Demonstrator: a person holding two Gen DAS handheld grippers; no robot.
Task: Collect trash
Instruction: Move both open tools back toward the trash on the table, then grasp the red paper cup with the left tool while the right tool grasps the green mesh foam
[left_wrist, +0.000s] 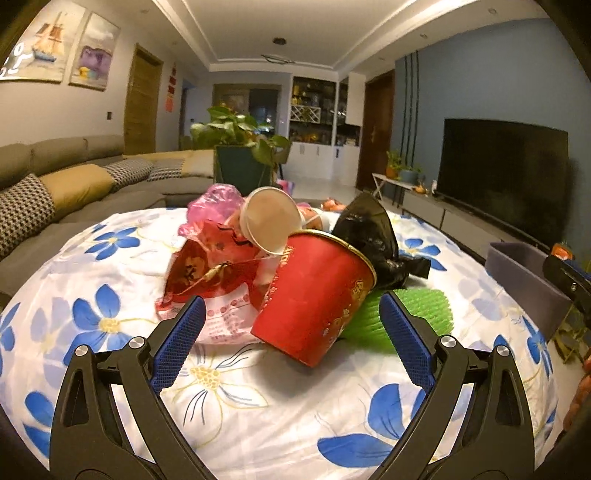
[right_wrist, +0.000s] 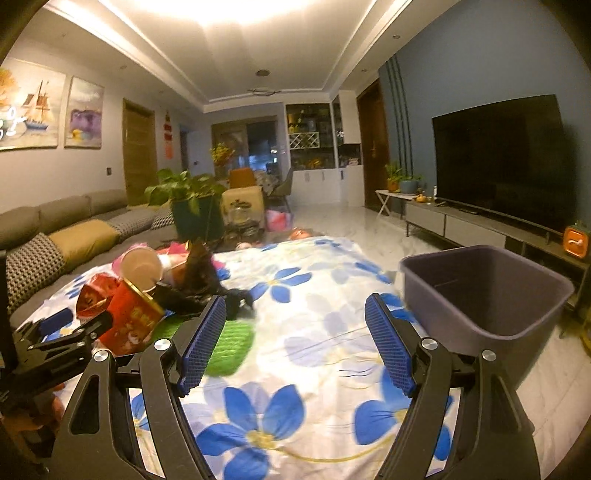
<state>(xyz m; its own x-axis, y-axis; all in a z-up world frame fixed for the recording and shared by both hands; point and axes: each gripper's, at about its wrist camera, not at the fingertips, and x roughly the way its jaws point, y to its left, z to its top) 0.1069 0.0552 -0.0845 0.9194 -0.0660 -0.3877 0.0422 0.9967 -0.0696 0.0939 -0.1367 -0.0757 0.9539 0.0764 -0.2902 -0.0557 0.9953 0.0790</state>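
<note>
A: What do we have in front of us?

B: A heap of trash on the desk (left_wrist: 258, 424), which is covered with a white cloth printed with blue flowers. At the front lies a red paper tub (left_wrist: 314, 295), tipped on its side, with a white paper cup (left_wrist: 271, 221) leaning on its rim.

A: And around the tub?

B: A red plastic bag (left_wrist: 210, 269) just to its left, a pink bag (left_wrist: 218, 203) behind that, a crumpled black bag (left_wrist: 369, 236) to the right, and a green mesh piece (left_wrist: 417, 314) lying flat beside the tub's base.

A: How do our left tongs (left_wrist: 291, 314) stand?

B: Wide apart, empty, with the red tub ahead between the blue pads; we see no contact with it.

A: And our right tongs (right_wrist: 295, 321)?

B: Also spread wide and holding nothing, over bare cloth. The trash sits off to their left, near the left tongs.

A: Where is the bin?

B: The grey bin (right_wrist: 487, 295) stands at the desk's right edge, just beside the right tongs, well apart from the heap. We can see its inner walls, but not the whole floor.
</note>
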